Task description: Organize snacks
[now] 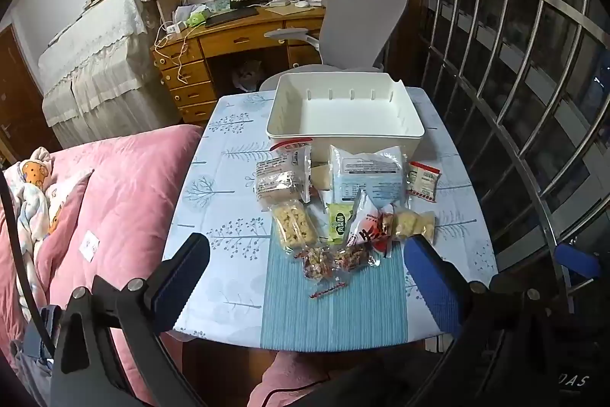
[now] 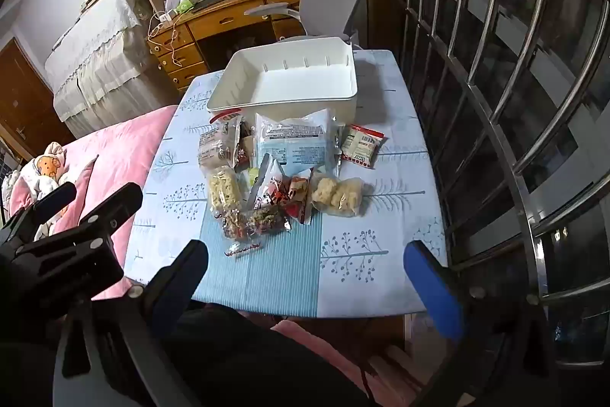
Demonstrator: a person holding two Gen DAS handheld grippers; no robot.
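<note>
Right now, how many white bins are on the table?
1: the white bin stands at the far end of the table, empty, just behind the pile of snacks.

A white bin (image 2: 345, 90) is set at the far end of a table (image 2: 381, 227) covered in a tree-print cloth. Just in front of it, a heap of snack packets (image 2: 274, 178) is spread, with a small red-edged packet (image 2: 362, 144) lying apart at the right. The right gripper (image 2: 305, 258) is held above the near edge, jaws spread wide, nothing between them.
</note>
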